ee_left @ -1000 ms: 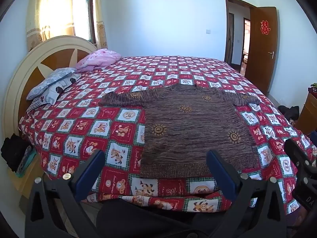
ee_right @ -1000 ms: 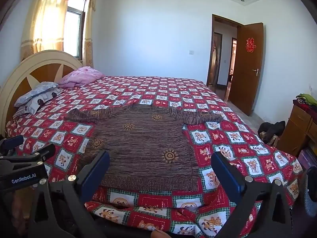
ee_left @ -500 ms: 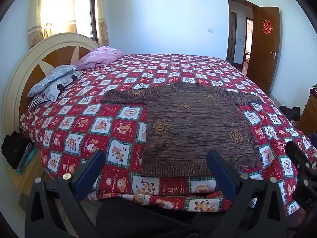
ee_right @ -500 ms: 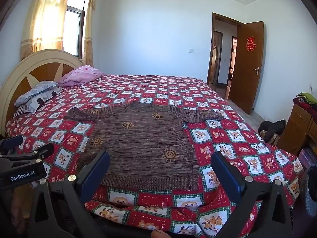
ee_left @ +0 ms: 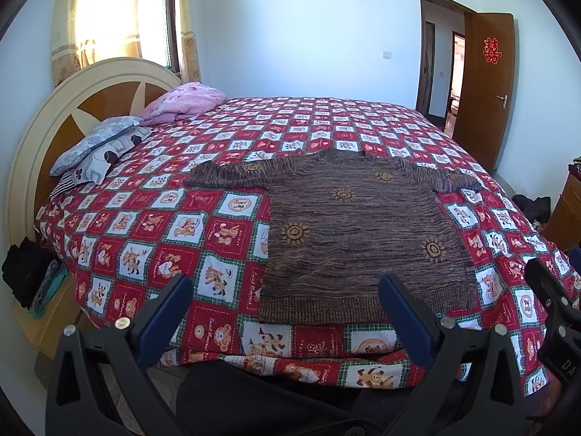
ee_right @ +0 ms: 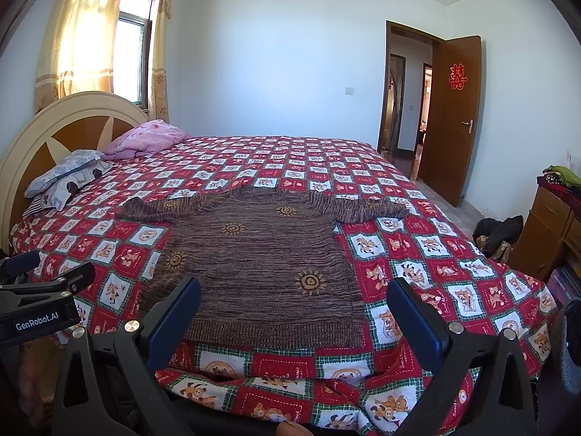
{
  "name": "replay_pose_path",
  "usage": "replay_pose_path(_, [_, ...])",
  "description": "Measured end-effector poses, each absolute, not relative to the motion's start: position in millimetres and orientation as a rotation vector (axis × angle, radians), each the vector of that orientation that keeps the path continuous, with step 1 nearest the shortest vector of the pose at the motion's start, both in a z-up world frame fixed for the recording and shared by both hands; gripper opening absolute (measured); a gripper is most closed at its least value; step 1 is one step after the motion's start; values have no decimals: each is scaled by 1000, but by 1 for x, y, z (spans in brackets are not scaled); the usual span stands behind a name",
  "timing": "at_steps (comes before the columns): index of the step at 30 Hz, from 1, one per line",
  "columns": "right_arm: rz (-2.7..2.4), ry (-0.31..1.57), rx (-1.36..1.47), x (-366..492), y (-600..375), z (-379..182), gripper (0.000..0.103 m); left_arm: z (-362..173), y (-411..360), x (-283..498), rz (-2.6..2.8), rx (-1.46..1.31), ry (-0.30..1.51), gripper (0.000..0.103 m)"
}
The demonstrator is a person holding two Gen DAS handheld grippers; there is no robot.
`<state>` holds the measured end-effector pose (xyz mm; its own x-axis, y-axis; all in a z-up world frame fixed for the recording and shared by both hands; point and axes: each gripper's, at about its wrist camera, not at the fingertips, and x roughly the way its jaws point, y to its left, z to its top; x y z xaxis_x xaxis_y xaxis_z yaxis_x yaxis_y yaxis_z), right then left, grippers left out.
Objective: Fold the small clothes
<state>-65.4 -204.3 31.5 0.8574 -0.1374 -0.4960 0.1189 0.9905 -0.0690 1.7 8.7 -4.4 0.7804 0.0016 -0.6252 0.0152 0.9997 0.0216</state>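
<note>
While flat on the bedspread [ee_left: 218,225], brown sweater [ee_left: 356,232]; left tool [ee_left: 285,307], right tool [ee_right: 294,309] both spread, empty.

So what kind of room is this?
A bedroom, most likely in someone's home. There is a big bed with a rounded headboard and pillows, and a brown sweater lies spread flat on it.

A brown sweater [ee_left: 359,225] with orange sun motifs lies on a red-and-white checked bedspread [ee_left: 152,225] printed with bears.
</note>
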Motion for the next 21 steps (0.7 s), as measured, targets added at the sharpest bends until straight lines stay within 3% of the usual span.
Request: replay_pose_path(21, [-125, 539, -36, -62, -203, 29, 102, -9, 7, 4, -10, 28, 683, 103])
